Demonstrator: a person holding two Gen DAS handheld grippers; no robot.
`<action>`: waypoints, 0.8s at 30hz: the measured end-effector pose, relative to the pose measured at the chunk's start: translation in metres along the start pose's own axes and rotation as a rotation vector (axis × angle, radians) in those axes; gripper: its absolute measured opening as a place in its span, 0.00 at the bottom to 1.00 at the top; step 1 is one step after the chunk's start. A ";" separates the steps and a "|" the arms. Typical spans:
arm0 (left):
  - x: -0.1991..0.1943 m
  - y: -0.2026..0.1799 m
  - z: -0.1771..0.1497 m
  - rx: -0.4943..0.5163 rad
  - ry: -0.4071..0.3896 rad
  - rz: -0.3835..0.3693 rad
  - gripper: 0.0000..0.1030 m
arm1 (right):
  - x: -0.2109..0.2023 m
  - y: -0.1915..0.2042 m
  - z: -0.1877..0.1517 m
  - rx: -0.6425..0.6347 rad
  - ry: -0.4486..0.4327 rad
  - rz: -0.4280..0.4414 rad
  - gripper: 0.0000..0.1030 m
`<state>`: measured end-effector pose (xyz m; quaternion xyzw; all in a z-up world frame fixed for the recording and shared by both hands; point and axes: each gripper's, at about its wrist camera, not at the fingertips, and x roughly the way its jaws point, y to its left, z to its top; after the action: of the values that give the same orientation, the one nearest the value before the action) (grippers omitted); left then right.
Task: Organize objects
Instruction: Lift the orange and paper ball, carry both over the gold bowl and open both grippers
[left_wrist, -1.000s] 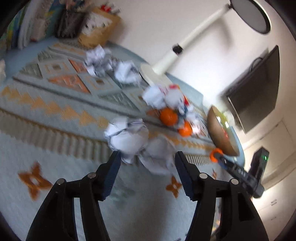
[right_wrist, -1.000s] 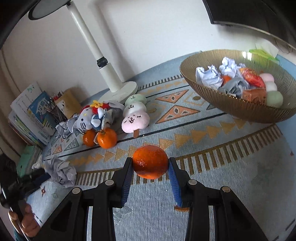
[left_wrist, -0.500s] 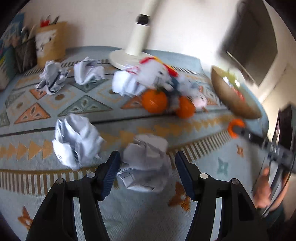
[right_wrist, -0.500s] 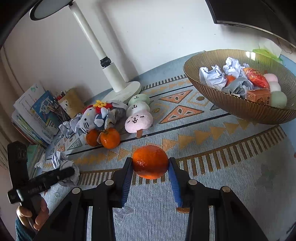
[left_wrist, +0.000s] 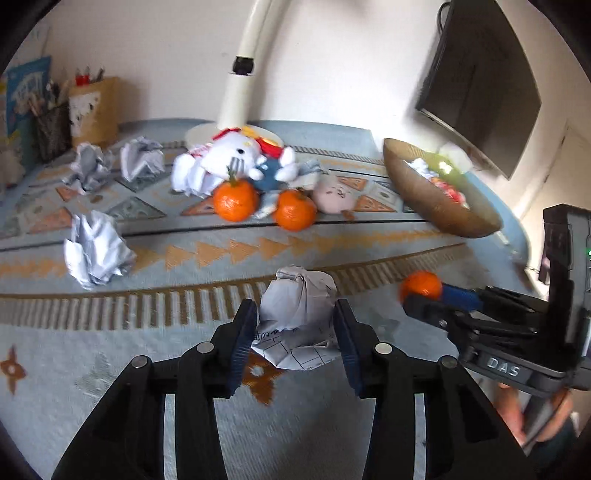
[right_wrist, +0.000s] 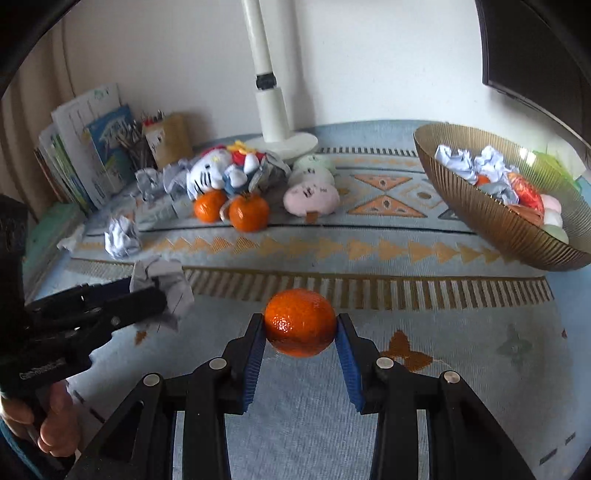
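Above the woven rug (left_wrist: 110, 350), crumpled paper (left_wrist: 299, 314) was just clamped by the down-tilted left gripper (left_wrist: 295, 332), a glossy round orange (right_wrist: 300, 322) by the right gripper (right_wrist: 300, 343)

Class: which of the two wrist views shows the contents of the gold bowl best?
The right wrist view: the gold bowl faces the camera, showing crumpled paper and snacks inside. In the left wrist view it is side-on and blurred, its contents mostly hidden.

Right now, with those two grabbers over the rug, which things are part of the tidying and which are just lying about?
Part of the job:
- left gripper, just closed on a crumpled paper ball
- right gripper, clamping a tangerine
- gold bowl, already holding paper and snacks
- two loose tangerines, cat plush

Just there:
- lamp stand
- books
- pencil holder
- rug
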<state>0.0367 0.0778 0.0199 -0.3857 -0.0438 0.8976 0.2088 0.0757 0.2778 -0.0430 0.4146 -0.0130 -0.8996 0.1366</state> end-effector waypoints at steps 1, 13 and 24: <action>0.001 0.001 0.000 0.000 0.002 0.003 0.39 | 0.002 -0.002 0.000 0.005 0.008 0.011 0.36; 0.010 0.008 -0.001 -0.028 0.039 0.028 0.39 | 0.004 0.000 0.000 0.002 0.020 0.023 0.63; 0.009 0.004 -0.002 -0.011 0.044 0.019 0.39 | 0.004 0.007 0.002 -0.031 0.000 -0.053 0.36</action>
<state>0.0312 0.0782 0.0117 -0.4067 -0.0408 0.8906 0.1992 0.0732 0.2699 -0.0442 0.4127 0.0118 -0.9030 0.1190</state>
